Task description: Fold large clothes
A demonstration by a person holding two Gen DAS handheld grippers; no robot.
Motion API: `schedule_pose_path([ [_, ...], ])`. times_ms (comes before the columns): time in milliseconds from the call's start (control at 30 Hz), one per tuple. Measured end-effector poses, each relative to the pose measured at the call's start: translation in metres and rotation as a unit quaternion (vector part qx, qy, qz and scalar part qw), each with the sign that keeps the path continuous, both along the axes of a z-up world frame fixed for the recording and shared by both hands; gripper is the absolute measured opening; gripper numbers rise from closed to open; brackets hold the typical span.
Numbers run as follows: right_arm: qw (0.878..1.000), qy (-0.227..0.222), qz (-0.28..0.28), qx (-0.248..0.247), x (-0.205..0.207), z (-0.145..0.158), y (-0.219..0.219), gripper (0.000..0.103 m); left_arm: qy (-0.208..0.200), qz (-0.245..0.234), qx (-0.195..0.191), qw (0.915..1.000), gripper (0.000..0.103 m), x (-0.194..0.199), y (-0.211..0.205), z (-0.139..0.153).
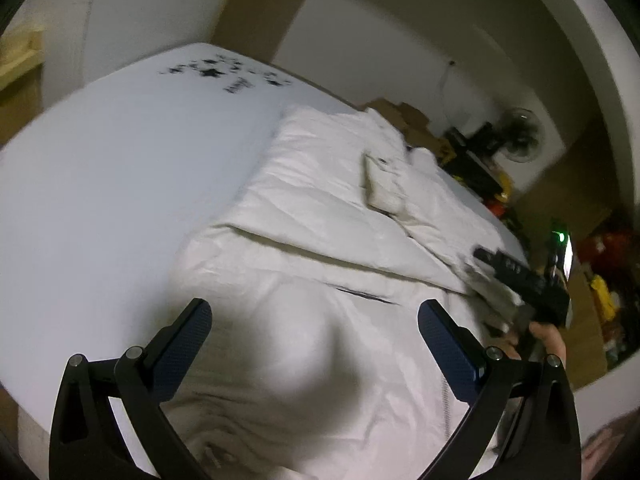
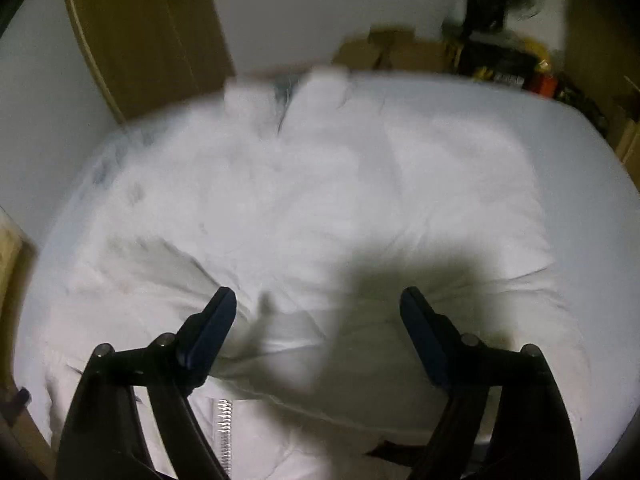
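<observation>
A large cream-white jacket (image 1: 320, 216) lies spread on the white bed (image 1: 120, 152), with one flap folded across it and a sleeve cuff (image 1: 380, 184) on top. My left gripper (image 1: 316, 312) is open and empty just above the jacket's near part. The right gripper (image 1: 520, 276) shows at the right edge of the left wrist view, held by a hand. In the right wrist view the jacket (image 2: 320, 184) fills the frame, blurred, with a zipper (image 2: 225, 428) near the bottom. My right gripper (image 2: 318, 300) is open and empty above the cloth.
The sheet has a black star print (image 1: 224, 72) at its far end. A wooden panel (image 2: 144, 32) stands behind the bed. Cardboard boxes (image 1: 404, 116), a fan (image 1: 516, 136) and coloured clutter (image 1: 600, 296) line the floor to the right.
</observation>
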State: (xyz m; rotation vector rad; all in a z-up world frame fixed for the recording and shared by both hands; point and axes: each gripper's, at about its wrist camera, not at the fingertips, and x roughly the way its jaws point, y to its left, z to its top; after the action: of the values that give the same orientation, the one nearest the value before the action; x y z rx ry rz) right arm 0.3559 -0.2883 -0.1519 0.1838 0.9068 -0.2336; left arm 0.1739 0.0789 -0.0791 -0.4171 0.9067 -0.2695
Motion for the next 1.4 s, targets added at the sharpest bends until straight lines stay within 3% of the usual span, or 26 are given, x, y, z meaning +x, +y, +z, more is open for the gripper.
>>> schedule_pose_path([
  [67,0.997,0.073,0.022,0.007,0.026,-0.044,-0.002,0.094,0.015,0.001,-0.010,0.9998,0.103,0.011,0.002,-0.003],
  [133,0.995,0.082,0.053,-0.025,0.030,-0.041,0.006,0.097,0.030,-0.010,-0.015,0.9994,0.103,0.015,0.005,-0.002],
  [167,0.994,0.092,0.059,-0.003,0.025,-0.029,0.003,0.097,0.030,-0.016,-0.022,0.9992,0.103,0.013,0.012,0.001],
  [233,0.994,0.056,0.062,0.065,0.002,0.001,-0.007,0.096,0.020,-0.023,-0.016,0.9994,0.103,0.005,0.025,0.009],
  [267,0.992,0.014,0.067,0.106,-0.023,0.024,-0.017,0.097,0.015,-0.020,-0.009,0.9996,0.103,-0.001,0.039,0.012],
  [367,0.985,-0.051,0.066,0.149,-0.092,0.060,-0.039,0.101,0.022,-0.011,-0.006,0.9997,0.103,-0.020,0.083,0.009],
  [533,0.981,-0.025,0.055,0.182,-0.156,0.039,-0.069,0.103,0.086,-0.030,-0.056,0.9943,0.103,-0.042,0.110,-0.029],
  [600,0.982,-0.017,0.041,0.185,-0.183,0.031,-0.075,0.103,0.113,-0.040,-0.095,0.9882,0.103,-0.046,0.106,-0.048],
  [667,0.984,-0.024,0.032,0.176,-0.213,0.033,-0.075,0.103,0.121,-0.031,-0.109,0.9861,0.103,-0.050,0.099,-0.057],
  [767,0.987,-0.040,0.025,0.154,-0.238,0.047,-0.080,0.103,0.118,-0.010,-0.106,0.9873,0.103,-0.058,0.089,-0.061],
  [967,0.995,-0.032,0.018,0.096,-0.266,0.056,-0.093,0.103,0.135,-0.022,-0.113,0.9842,0.103,-0.066,0.072,-0.071],
  [1067,0.994,-0.022,-0.013,0.105,-0.280,0.048,-0.114,0.103,0.142,-0.038,-0.141,0.9790,0.103,-0.064,0.064,-0.075],
  [1167,0.987,-0.001,-0.043,0.152,-0.288,0.028,-0.136,0.103,0.150,-0.056,-0.162,0.9738,0.103,-0.057,0.050,-0.077],
  [1300,0.961,0.026,-0.055,0.269,-0.285,-0.013,-0.159,0.103,0.153,-0.071,-0.180,0.9691,0.103,-0.047,0.038,-0.079],
  [1400,0.943,0.040,-0.054,0.326,-0.278,-0.037,-0.163,0.103,0.155,-0.078,-0.207,0.9627,0.103,-0.041,0.037,-0.082],
])
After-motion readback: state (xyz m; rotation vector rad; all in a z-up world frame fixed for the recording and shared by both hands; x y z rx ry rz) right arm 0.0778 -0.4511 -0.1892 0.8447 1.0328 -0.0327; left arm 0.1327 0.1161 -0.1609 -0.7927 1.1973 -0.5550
